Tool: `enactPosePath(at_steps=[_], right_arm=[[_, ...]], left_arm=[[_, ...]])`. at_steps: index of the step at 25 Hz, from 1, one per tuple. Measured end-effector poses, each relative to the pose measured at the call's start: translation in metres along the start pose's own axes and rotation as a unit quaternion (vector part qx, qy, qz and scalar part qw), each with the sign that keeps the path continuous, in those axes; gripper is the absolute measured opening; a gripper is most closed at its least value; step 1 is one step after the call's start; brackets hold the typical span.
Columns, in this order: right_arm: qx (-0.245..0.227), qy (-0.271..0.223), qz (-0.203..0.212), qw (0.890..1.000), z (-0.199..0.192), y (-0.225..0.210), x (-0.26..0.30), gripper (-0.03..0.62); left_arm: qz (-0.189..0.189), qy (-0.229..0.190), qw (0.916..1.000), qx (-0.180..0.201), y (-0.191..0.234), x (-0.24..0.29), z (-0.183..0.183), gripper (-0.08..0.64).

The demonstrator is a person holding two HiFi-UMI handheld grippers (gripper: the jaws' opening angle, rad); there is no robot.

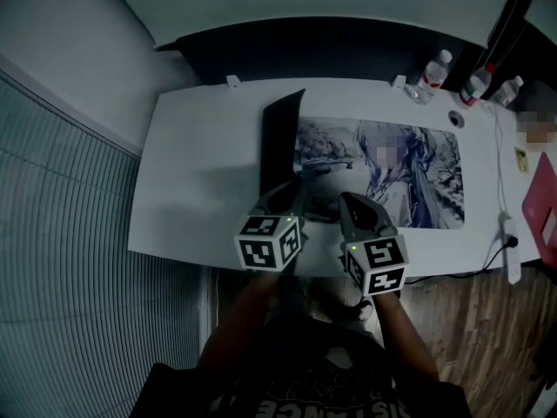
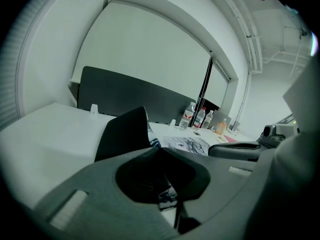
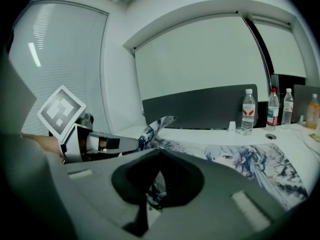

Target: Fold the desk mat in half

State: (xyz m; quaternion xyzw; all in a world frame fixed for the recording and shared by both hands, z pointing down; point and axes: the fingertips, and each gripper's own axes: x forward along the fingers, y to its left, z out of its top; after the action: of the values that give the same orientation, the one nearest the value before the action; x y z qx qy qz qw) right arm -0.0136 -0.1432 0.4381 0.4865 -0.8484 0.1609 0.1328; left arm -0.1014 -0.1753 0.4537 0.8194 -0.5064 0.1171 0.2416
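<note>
You had both grippers low at the front edge of the white tabletop (image 1: 196,172), side by side, just left of its middle. The long desk mat (image 1: 418,177), blue-grey printed figure on top & black underneath, lay flat across the middle and right of the tabletop, stopping short of the right edge. Its left end stood up off the surface, black underside facing the left edge.

That upright flap only made sense as a held one, imo. The left gripper (image 2: 157,148) had its jaws drawn together w/ a sliver of printed mat pinched at the tips, near the mat's front left corner. The right gripper (image 3: 160,150) was closed the same way, on a strip of the mat's front edge just beside the left one. Two pinches so close on one edge probably meant you wanted the end to rise as one sheet, no sag, before it went over toward the right edge. The fold looked barely begun: most of the mat was flat.

Pose: both forearms ran in from the front edge, low, marker cubes toward you, jaws aimed at the rear edge & the dark partition panel (image 1: 348,46), converging slightly. The gripper bodies were near; can't tell if touching. Clear plastic water bottles (image 1: 477,84) stood at the rear right corner, well apart from the mat.
</note>
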Motion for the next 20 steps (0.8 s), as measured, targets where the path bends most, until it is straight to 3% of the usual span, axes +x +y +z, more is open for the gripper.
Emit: enactPosePath(at_steps=[11,16,20], right_arm=[[0.008,-0.02,0.005,1.0,-0.004,-0.072,-0.058,0.002],[0.008,-0.022,0.01,1.0,-0.008,-0.103,-0.086,0.002],[0.015,-0.014,-0.002,1.0,-0.015,-0.124,-0.092,0.002]], left_arm=[[0.005,-0.009,0.9999,0.008,-0.086,0.03,-0.008,0.025],[0.012,-0.003,0.9999,-0.007,-0.122,0.05,-0.02,0.025],[-0.009,0.01,0.9999,0.001,-0.152,0.066,-0.026,0.025]])
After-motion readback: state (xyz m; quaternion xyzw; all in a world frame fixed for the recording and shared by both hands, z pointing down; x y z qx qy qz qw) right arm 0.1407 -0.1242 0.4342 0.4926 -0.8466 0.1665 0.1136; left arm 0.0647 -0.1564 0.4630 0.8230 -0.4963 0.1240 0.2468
